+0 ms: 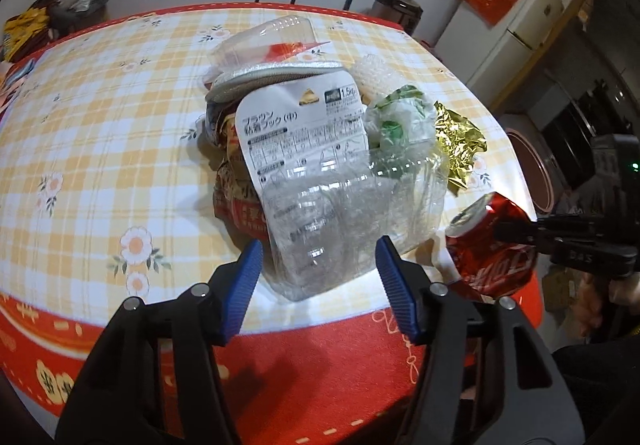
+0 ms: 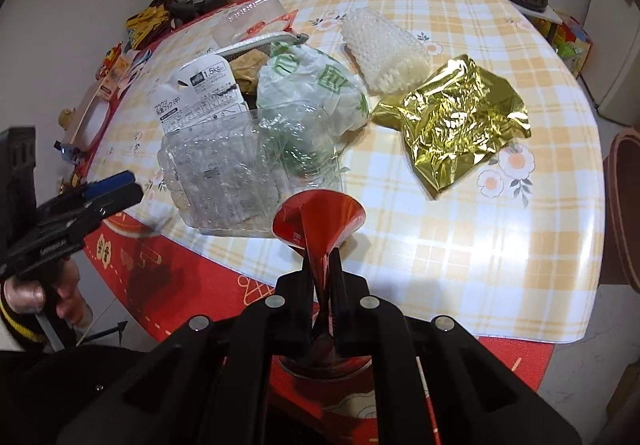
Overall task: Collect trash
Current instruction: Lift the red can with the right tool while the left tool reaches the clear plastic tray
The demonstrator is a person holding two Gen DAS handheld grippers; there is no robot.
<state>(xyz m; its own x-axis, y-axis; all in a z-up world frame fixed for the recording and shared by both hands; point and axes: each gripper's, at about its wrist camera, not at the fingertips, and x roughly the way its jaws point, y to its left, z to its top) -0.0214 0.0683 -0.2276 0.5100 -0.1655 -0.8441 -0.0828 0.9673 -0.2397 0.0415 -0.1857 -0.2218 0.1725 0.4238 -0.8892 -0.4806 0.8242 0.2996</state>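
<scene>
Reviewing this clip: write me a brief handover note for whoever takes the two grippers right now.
Right gripper: shut on the crushed red can, held by a pinched fold at the table's near edge.
Left gripper: open, its blue pads either side of the clear plastic blister pack, not yet pressing on it.
Still on the table: blister pack, green-printed plastic bag, gold foil wrapper, bubble wrap, clear lidded container and more wrappers behind.
Done: only the can is picked up. No bin is in view.
Left: close on the blister pack, then collect the rest.
</scene>
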